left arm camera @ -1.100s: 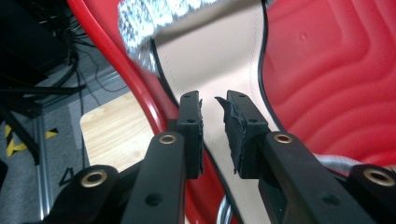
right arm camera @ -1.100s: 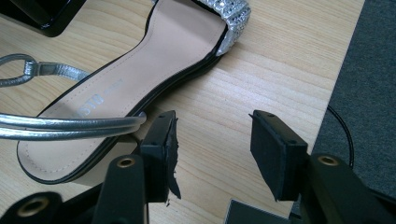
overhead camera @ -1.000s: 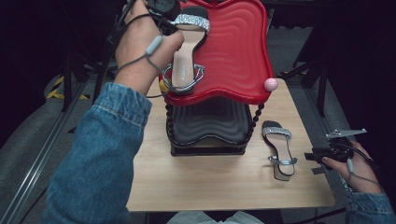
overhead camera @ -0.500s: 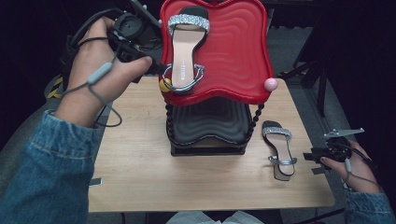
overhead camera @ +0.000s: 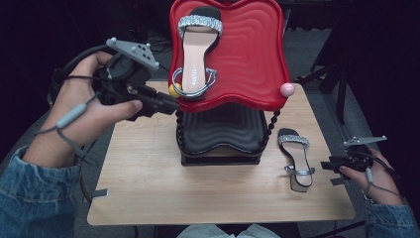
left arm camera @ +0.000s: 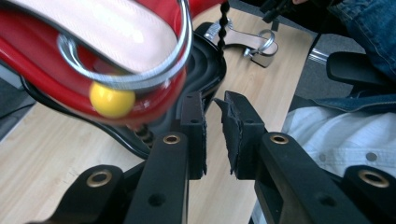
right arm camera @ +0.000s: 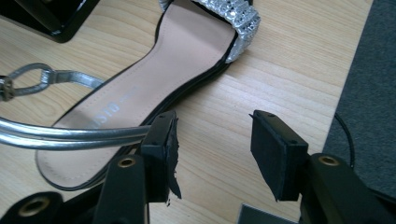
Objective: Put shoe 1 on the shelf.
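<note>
Wooden table (overhead camera: 148, 188) with a two-tier stand, plenty of bare room on its left half.

Left gripper (overhead camera: 171, 105) hangs beside the red tray (overhead camera: 247, 59) rim, jaws just closing on nothing; one sandal (overhead camera: 195, 54) lies lengthwise there, toe away. Right gripper (right arm camera: 212, 154) open beside second sandal (overhead camera: 296, 158) near the table's right edge.

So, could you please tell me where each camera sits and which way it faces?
High view: above the person's side, looking forward and down at the table, red tray and both hands.
Left gripper view: on the left gripper, looking along its empty, nearly closed jaws under the tray's yellow ball.
Right gripper view: on the right gripper, jaws open beside the table sandal.
The high and left gripper views share that sandal.
</note>
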A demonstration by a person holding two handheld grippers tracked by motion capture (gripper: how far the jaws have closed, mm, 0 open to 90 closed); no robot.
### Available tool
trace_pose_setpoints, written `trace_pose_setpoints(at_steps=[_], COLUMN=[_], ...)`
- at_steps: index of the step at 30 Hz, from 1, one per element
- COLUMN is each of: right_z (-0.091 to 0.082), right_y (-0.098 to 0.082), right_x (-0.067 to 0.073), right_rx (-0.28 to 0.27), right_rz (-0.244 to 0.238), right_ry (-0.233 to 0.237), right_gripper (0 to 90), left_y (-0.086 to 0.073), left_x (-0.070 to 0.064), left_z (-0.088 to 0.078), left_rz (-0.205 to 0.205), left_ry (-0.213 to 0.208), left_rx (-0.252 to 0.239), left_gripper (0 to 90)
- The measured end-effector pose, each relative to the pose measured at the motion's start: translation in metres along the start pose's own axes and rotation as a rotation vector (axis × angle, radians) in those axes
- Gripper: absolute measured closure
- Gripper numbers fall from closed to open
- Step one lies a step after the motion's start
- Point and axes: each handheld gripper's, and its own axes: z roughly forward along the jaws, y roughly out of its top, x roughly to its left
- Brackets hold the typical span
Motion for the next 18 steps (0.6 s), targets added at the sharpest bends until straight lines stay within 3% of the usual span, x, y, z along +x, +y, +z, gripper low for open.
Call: trace_pose_setpoints(at_steps=[8, 13, 18], right_z=[-0.004, -0.004, -0.007], right_y=[0.005, 0.013, 0.017], right_x=[0.004, 0.009, 0.012], right_rx=[0.001, 0.019, 0.033], right_rz=[0.003, -0.008, -0.007], right_ry=[-0.007, -0.005, -0.002], right_gripper=[55.1, 58.8, 63.1], left_y=[-0.049, -0.081, -0.101], left_x=[0.007, 0.017, 0.022], left_z=[0.013, 0.037, 0.053], left_rz=[-0.034, -0.051, -0.066], left_ry=[-0.016, -0.031, -0.03], left_rx=[-0.038, -0.016, -0.008], left_gripper=[79.6, 81.5, 82.9])
